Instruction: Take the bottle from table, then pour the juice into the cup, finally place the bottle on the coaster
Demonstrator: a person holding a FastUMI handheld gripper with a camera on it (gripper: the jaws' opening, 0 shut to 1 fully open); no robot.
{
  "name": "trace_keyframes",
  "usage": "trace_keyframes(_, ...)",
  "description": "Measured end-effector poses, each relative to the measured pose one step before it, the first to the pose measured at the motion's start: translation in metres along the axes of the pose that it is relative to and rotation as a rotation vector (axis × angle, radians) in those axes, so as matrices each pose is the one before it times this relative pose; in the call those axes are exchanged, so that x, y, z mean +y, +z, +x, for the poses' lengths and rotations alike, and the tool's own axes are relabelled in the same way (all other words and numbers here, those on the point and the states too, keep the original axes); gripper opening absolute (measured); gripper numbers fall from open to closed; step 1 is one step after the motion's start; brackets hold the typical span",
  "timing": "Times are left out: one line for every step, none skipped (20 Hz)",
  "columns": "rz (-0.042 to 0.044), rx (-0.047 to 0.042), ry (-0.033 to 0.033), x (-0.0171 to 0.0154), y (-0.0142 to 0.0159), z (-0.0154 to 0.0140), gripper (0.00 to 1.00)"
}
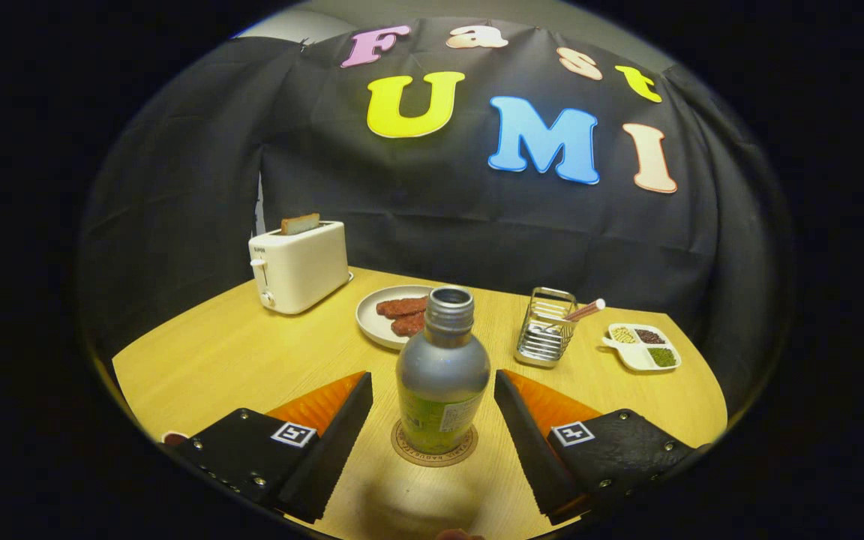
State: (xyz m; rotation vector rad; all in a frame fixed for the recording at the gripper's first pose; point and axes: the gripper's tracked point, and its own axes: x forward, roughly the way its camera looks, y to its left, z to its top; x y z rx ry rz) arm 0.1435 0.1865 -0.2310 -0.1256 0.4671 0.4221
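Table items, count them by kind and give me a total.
Bottle, between the open fingers of the gripper: 1
Coaster: 1
Toaster: 1
Plate: 1
Wire rack: 1
Divided dish: 1
Total: 6

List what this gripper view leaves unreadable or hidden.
- Plate: its near edge and part of the food are hidden behind the bottle.
- Coaster: its centre is covered by the bottle standing on it.
- Bottle's contents: the level is not visible.
- Divided dish: the fillings are too small to identify.
- Gripper: open, fingers either side of the bottle, apart from it.
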Motion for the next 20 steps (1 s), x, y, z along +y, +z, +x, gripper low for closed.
trace_keyframes(0.00163, -0.01884, -0.00478, -0.00078, 0.00819, -0.01063, 0.98)
trace_keyframes(0.00212, -0.02062, -0.00885, -0.00081, 0.01021, -0.01132, 0.99)
trace_keyframes(-0.00184, -0.02272, -0.00697, -0.00163, 0.00947, -0.01185, 0.98)
trace_keyframes(-0.00266, -0.02440, -0.00810, -0.00130, 0.00983, -0.01203, 0.98)
trace_keyframes(-0.00280, -0.02611, -0.00643, -0.00068, 0.00880, -0.01070, 0.98)
trace_keyframes(-0.00012, -0.01880, -0.00835, -0.00069, 0.00898, -0.01080, 0.98)
trace_keyframes(0.00710, -0.01866, -0.00957, -0.00098, 0.00656, -0.01027, 0.98)
trace_keyframes(0.01263, -0.01641, -0.00585, 0.00022, 0.00791, -0.01063, 0.98)
trace_keyframes(0.01633, -0.01769, -0.00666, -0.00053, 0.00695, -0.00997, 0.98)
trace_keyframes(0.01640, -0.01681, -0.00595, 0.00022, 0.00752, -0.01011, 0.98)
trace_keyframes(0.01148, -0.01443, -0.00512, -0.00113, 0.00649, -0.01393, 0.98)
trace_keyframes(-0.00090, -0.00830, -0.01257, -0.00120, 0.00402, -0.00920, 0.98)
trace_keyframes(-0.00761, -0.00593, -0.01313, -0.00329, 0.00252, -0.00867, 0.98)
trace_keyframes(-0.00607, -0.00357, -0.00890, -0.00121, 0.00213, -0.00751, 0.98)
trace_keyframes(-0.00231, -0.00744, -0.00009, 0.00160, 0.00232, -0.00682, 0.98)
trace_keyframes(0.00261, -0.01048, -0.00664, 0.00029, 0.00221, -0.00671, 0.98)
trace_keyframes(0.01000, -0.01293, -0.00445, -0.00006, 0.00007, -0.00761, 0.98)
trace_keyframes(0.01304, -0.01351, -0.00031, 0.00182, 0.00101, -0.00608, 0.98)
trace_keyframes(0.00917, -0.01004, -0.00387, 0.00106, -0.00187, -0.00534, 0.98)
trace_keyframes(0.00562, -0.00408, -0.01004, -0.00141, -0.00097, -0.00375, 0.98)
